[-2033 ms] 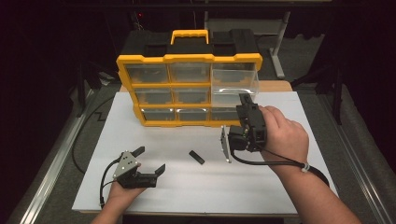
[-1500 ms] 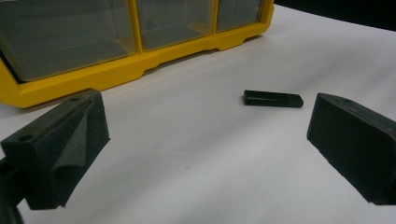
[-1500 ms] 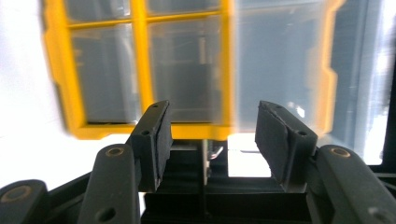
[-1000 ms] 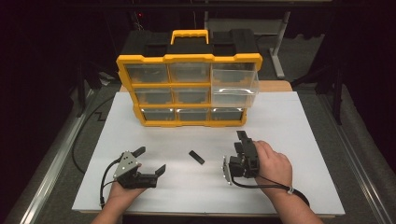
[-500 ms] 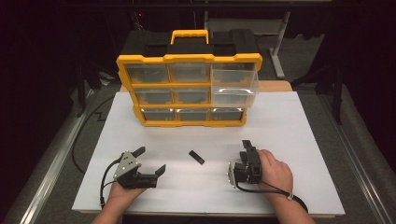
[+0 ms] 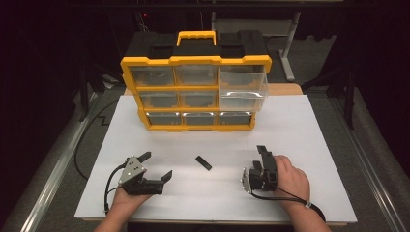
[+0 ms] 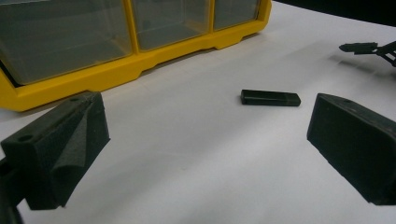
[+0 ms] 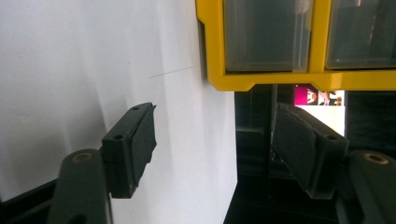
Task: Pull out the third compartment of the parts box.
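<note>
Meanwhile, both tools rest near the table's front edge, the left tool wide and empty, aimed at the small black stick lying between them mid-table. The right tool, its jaws just opened, holds nothing. A yellow drawer cabinet lines the far edge, one drawer pulled out; nothing blocks the stick.

a white worktop with a pale wooden edge carries everything. toward twelve o'clock stands a yellow and black drawer organizer, its clear drawers facing the person and the upper right one pulled out. near the middle lies a small black stick, flat and alone on the white surface. at about seven o'clock the left gripper rests on the worktop, fingers wide apart. at about five o'clock the right gripper lies on its side, a hand over it.
</note>
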The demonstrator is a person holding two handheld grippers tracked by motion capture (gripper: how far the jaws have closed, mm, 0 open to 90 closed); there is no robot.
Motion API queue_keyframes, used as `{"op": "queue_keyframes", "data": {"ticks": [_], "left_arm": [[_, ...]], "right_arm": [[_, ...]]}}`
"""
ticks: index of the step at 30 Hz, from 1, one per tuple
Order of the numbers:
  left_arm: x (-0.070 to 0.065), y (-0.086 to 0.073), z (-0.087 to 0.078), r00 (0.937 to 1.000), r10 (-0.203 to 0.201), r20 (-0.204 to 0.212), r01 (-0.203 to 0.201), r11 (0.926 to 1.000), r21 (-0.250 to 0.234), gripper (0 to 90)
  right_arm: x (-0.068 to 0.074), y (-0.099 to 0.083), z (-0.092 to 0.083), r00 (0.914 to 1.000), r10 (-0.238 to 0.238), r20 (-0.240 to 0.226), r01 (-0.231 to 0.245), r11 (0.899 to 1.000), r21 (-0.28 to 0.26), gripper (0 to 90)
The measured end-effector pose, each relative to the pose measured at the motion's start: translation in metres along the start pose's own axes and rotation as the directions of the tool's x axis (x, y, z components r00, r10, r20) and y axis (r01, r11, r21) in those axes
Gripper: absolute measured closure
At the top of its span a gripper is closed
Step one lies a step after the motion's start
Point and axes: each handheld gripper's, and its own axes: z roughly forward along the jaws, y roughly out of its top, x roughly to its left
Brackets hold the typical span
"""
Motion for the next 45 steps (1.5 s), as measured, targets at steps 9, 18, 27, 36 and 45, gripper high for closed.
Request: {"op": "queue_keyframes", "data": {"ticks": [9, 18, 27, 36, 45], "left_arm": [[0.001, 0.001, 0.000, 1.0000, -0.006, 0.003, 0.006, 1.0000, -0.002, 0.3], [0.002, 0.001, -0.002, 0.9999, -0.011, 0.006, 0.011, 0.9999, 0.002, 0.3], [0.002, 0.002, -0.002, 0.9999, -0.016, 0.005, 0.016, 0.9999, 0.000, 0.3], [0.005, 0.001, -0.002, 0.9996, -0.029, 0.006, 0.029, 0.9995, 0.008, 0.3], [0.006, 0.002, -0.003, 0.9991, -0.043, 0.007, 0.043, 0.9990, 0.008, 0.3]], "right_arm": [[-0.001, -0.001, -0.003, 0.9998, 0.019, 0.008, -0.020, 1.000, 0.009, 16.1], [-0.001, -0.001, -0.001, 0.9997, 0.017, 0.020, -0.018, 1.000, 0.017, 0.1], [-0.003, 0.000, -0.003, 0.9980, 0.045, 0.045, -0.046, 0.999, 0.008, 0.1], [-0.010, -0.006, -0.001, 0.9576, 0.282, -0.056, -0.283, 0.959, -0.008, 0.2], [-0.012, -0.017, 0.001, 0.8503, 0.507, -0.140, -0.513, 0.858, -0.007, 0.2]]}}
